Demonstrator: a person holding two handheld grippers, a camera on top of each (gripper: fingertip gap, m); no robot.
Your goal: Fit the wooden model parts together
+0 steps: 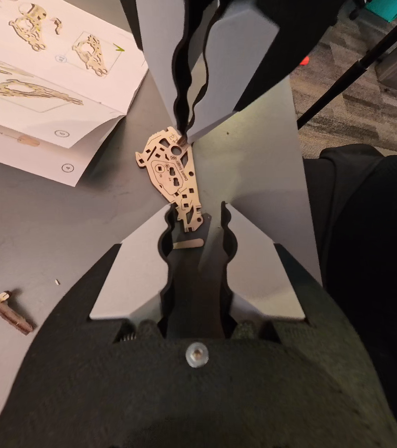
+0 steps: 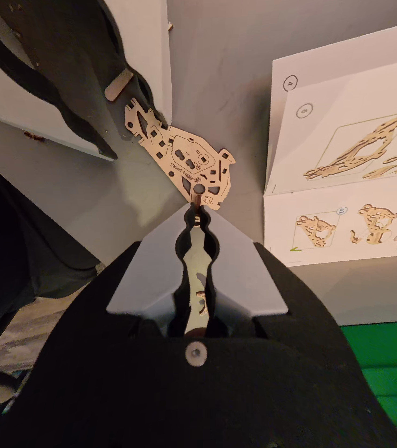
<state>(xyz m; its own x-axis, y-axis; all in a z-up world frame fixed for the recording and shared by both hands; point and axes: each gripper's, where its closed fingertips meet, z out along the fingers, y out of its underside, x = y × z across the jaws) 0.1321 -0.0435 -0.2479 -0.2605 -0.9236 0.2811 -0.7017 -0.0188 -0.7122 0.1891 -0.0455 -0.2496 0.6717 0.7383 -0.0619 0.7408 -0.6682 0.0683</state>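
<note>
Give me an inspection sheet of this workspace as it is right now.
Surface: grey table, scuffed, mostly bare.
Job's things: flat wooden plate with cut-outs lying on the table; small dark wooden peg at the plate's edge beside its round hole.
Clutter: open instruction booklet; spare brown wooden piece; tiny pale chip.
Grippers: left gripper, jaws open around the plate's narrow end, with a gap on one side; right gripper, jaws shut on the peg.
Cables: nothing seen for certain; a black pole slants past the table.
Surroundings: patterned carpet; a person's dark clothing; a green surface.
</note>
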